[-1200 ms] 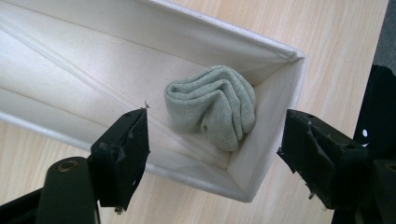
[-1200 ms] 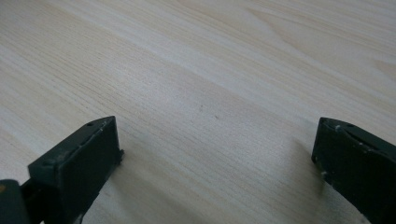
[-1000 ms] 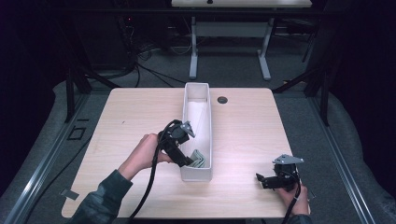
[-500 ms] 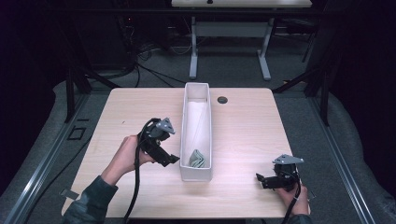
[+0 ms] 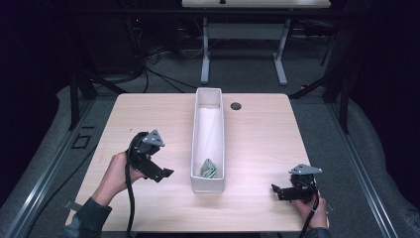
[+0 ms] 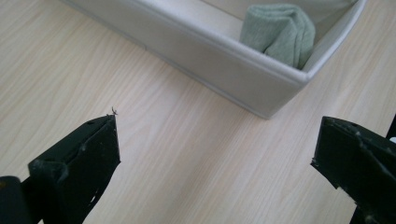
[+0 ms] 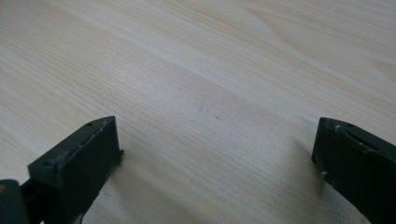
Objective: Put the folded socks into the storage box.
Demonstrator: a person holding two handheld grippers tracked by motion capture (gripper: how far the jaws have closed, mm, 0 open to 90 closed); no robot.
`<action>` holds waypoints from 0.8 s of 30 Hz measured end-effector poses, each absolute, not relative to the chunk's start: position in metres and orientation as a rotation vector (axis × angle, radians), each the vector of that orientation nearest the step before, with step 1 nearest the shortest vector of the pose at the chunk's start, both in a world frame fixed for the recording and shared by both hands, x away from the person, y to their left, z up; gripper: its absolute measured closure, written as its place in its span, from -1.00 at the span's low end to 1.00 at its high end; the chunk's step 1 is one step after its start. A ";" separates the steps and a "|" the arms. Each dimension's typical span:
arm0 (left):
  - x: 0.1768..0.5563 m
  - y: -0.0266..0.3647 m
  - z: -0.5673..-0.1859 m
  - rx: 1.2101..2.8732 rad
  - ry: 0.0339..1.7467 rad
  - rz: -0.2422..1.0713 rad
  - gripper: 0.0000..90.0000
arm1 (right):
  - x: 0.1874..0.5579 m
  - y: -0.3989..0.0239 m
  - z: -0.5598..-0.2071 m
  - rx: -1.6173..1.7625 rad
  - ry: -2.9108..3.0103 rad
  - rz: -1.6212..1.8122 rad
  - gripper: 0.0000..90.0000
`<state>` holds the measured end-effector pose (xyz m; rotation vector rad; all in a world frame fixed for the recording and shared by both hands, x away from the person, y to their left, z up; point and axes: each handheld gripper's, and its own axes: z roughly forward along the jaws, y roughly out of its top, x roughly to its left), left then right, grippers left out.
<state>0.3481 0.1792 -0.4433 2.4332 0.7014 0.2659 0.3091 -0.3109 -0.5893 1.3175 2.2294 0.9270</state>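
Moved since a second ago: left gripper [image 5: 159, 173], now out of the white bin [image 5: 208, 148] and set over bare tabletop at lower left of the high view, just beside the bin's long wall; its jaws have just been opening and stand wide apart, released, nothing between them.

Left to right across the high view:
- Person's left hand [image 5: 115, 173], lower left, holding that gripper; a black cable trails down from it.
- Wooden table [image 5: 257, 139], light grain, centre of frame.
- Bin, long and narrow, running up the middle of the table.
- Green cloth [image 5: 209, 167], folded, lying inside the bin at its near end. In the left gripper view it [image 6: 279, 32] sits at upper right, against the bin's corner, apart from both jaws.
- Small dark disc [image 5: 236, 105], upper centre, right of the bin's far end.
- Right gripper [image 5: 277, 191], lower right, unmoved, held low over the table; jaws spread in the right gripper view, released, only wood grain between them.
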 end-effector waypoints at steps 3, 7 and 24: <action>0.345 0.191 -0.451 2.418 0.738 0.274 -1.00 | 0.309 -0.311 -0.589 1.319 2.230 0.926 -0.99; 0.343 0.208 -0.463 2.402 0.794 0.278 -1.00 | 0.309 -0.311 -0.589 1.318 2.229 0.927 -0.99; 0.332 0.266 -0.521 2.313 0.995 0.260 -1.00 | 0.309 -0.311 -0.589 1.320 2.228 0.926 -0.99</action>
